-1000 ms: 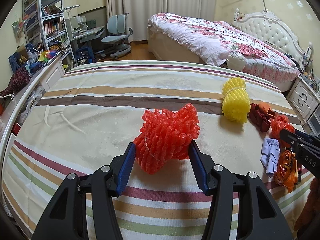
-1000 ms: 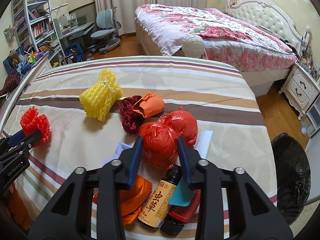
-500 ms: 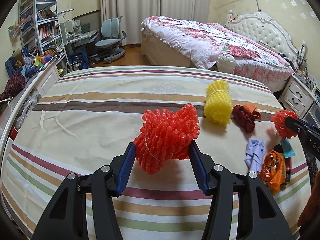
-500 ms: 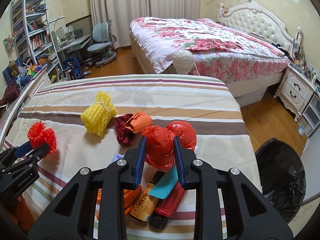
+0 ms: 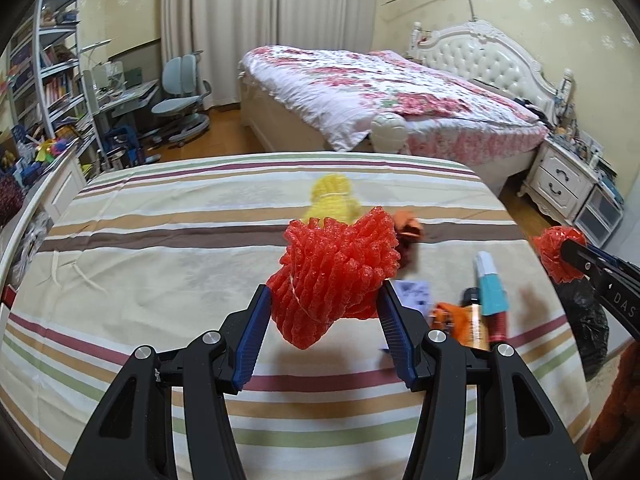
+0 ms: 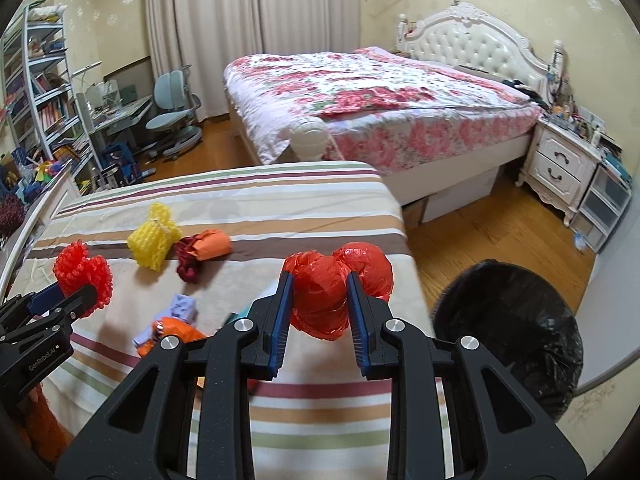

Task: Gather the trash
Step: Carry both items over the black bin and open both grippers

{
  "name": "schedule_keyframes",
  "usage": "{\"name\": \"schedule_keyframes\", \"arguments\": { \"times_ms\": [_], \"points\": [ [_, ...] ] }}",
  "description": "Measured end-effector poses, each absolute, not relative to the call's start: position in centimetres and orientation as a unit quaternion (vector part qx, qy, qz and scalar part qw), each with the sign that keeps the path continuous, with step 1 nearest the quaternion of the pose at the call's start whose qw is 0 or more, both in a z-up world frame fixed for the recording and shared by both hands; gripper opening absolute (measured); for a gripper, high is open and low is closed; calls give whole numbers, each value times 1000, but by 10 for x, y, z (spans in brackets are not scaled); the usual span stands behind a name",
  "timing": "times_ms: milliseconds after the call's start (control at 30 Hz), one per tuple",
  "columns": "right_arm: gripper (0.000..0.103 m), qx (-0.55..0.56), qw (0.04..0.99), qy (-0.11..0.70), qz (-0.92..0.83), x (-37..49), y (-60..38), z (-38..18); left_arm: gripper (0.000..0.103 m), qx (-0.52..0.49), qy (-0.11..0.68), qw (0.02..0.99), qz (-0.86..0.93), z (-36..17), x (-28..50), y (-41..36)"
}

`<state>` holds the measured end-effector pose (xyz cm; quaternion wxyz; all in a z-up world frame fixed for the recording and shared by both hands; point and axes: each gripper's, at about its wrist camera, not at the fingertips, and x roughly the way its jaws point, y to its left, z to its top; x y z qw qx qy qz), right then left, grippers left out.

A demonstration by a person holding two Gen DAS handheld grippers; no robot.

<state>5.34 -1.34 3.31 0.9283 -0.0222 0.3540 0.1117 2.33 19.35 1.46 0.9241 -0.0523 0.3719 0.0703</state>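
My left gripper (image 5: 324, 306) is shut on a red foam net (image 5: 336, 272), held lifted above the striped bed cover (image 5: 160, 280). My right gripper (image 6: 318, 304) is shut on a red plastic bag (image 6: 320, 292) with two bulging lobes, also raised off the cover. In the right wrist view the left gripper (image 6: 60, 300) shows at the left edge with the red foam net (image 6: 82, 270). A black-lined trash bin (image 6: 516, 328) stands on the floor right of the bed. A yellow foam net (image 6: 154, 240), an orange-and-maroon bundle (image 6: 204, 248) and an orange wrapper (image 6: 176, 330) lie on the cover.
A bottle and a teal card (image 5: 490, 292) lie near the cover's right edge. A flowered bed (image 6: 380, 96) stands behind, a white nightstand (image 6: 560, 168) to its right. Shelves, a desk and a chair (image 6: 172, 120) line the left. Wooden floor (image 6: 500, 236) lies between bed and bin.
Both grippers have risen and swung right with their loads. The red bag came up off the bottle and wrappers, and the trash bin now fills more of the right wrist view.
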Motion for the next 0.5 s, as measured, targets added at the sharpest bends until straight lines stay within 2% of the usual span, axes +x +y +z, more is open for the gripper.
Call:
{"name": "schedule_keyframes", "arguments": {
  "times_ms": [500],
  "points": [
    [26,21,937,348,14,43,-121,27,54,-7,368,929,-34,22,45,77]
  ]
}}
